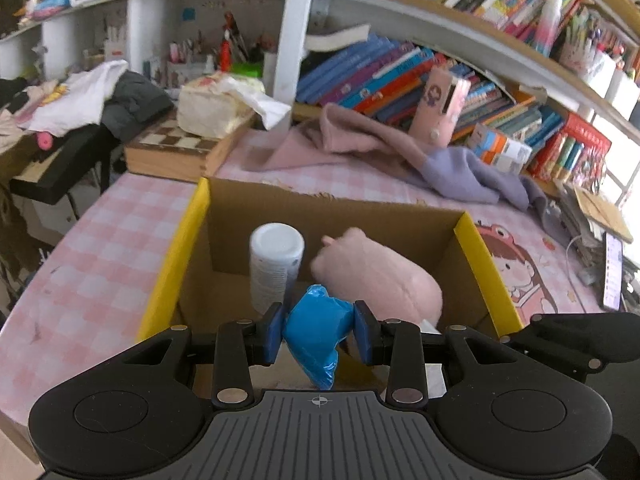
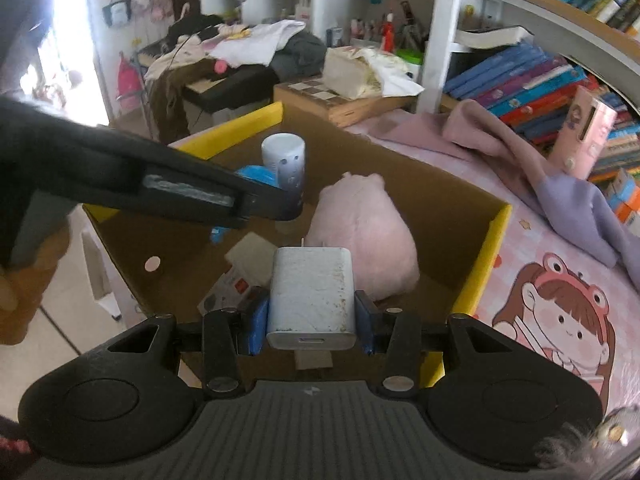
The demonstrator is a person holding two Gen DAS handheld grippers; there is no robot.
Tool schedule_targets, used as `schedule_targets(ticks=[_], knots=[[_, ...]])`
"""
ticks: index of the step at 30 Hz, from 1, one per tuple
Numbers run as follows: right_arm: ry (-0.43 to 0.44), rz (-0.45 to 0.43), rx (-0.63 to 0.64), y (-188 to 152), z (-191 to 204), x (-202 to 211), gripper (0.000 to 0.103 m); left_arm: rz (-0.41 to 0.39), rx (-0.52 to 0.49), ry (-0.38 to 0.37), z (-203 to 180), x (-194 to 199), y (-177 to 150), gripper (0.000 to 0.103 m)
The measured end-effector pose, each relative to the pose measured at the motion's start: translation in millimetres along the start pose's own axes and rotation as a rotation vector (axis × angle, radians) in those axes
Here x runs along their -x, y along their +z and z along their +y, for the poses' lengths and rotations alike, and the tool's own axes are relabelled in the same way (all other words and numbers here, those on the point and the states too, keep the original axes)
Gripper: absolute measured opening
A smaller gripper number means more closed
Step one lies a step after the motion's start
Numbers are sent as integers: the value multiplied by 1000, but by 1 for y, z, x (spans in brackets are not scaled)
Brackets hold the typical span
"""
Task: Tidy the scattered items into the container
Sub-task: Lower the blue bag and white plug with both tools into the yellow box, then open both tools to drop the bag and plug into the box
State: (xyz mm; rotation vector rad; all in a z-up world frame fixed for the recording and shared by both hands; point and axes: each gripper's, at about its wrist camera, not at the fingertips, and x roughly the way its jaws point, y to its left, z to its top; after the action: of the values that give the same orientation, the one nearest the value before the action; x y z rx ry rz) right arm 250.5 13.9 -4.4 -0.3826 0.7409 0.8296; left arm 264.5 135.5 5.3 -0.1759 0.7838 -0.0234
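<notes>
My left gripper [image 1: 319,330] is shut on a crumpled blue plastic bag [image 1: 316,328], held over the open cardboard box [image 1: 192,232] with yellow flap edges. Inside the box stand a white cylindrical bottle [image 1: 276,264] and a pink plush toy [image 1: 380,276]. My right gripper [image 2: 311,322] is shut on a white, scuffed charger block [image 2: 311,300], above the near side of the same box [image 2: 486,248]. In the right wrist view the bottle [image 2: 284,164], the plush [image 2: 360,236] and some small items [image 2: 240,280] lie in the box, and the left gripper's black body [image 2: 160,188] crosses from the left.
The box sits on a pink checked table cover [image 1: 100,248] with a cartoon girl print [image 2: 560,316]. Behind it lie pink and lilac cloths [image 1: 400,148], a chessboard box [image 1: 176,148], a pink case [image 1: 440,108], rows of books [image 1: 400,72] and a phone [image 1: 612,272] at the right edge.
</notes>
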Motion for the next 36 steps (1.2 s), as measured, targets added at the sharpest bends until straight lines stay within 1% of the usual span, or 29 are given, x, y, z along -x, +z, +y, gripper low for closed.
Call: schedule_targets(ticks=[3,7,15,16,17,18,19,20,24,26,29,31,34,36], knots=[[34,12,-14,1,-4,-5,42,25,-26,-4,-6,-11,2,35],[45,16,-18,0,-7,-6,41,46,-31,-1,-6,-20,5,35],[45,19,-4,1,-7,-8,41,49,8,0,0,-22,5,39],[42,18,-1,2,-7,-9,42,49,11,-2,0,-21,5,41],[33,12,7,2,-6,-7,43,49,14,-4,1,-19,4,47],[21,3,15,2,-5,-5,47,46,15,-3,1,-17,4,51],[15,-7,20,2,-5,-3,52,42,13,-3,1,-15,3,59],[12,-21,20,2,-5,1,53,36,10,-3,0,-12,2,62],[-18,-73,12,1,-4,16,54,2,-11,-9,-3,4,0,65],[-31,-96,-2,0,-3,24,54,-28,-22,-4,-4,16,-1,70],[-62,-134,-14,-2,1,37,55,-81,-38,2,-6,37,-5,74],[-92,-162,-17,-4,6,47,56,-113,-47,8,-8,51,-8,76],[-166,-205,-18,-10,14,61,56,-167,-62,19,-10,75,-18,79],[-205,-237,-29,-14,18,72,56,-201,-62,29,-11,90,-27,80]])
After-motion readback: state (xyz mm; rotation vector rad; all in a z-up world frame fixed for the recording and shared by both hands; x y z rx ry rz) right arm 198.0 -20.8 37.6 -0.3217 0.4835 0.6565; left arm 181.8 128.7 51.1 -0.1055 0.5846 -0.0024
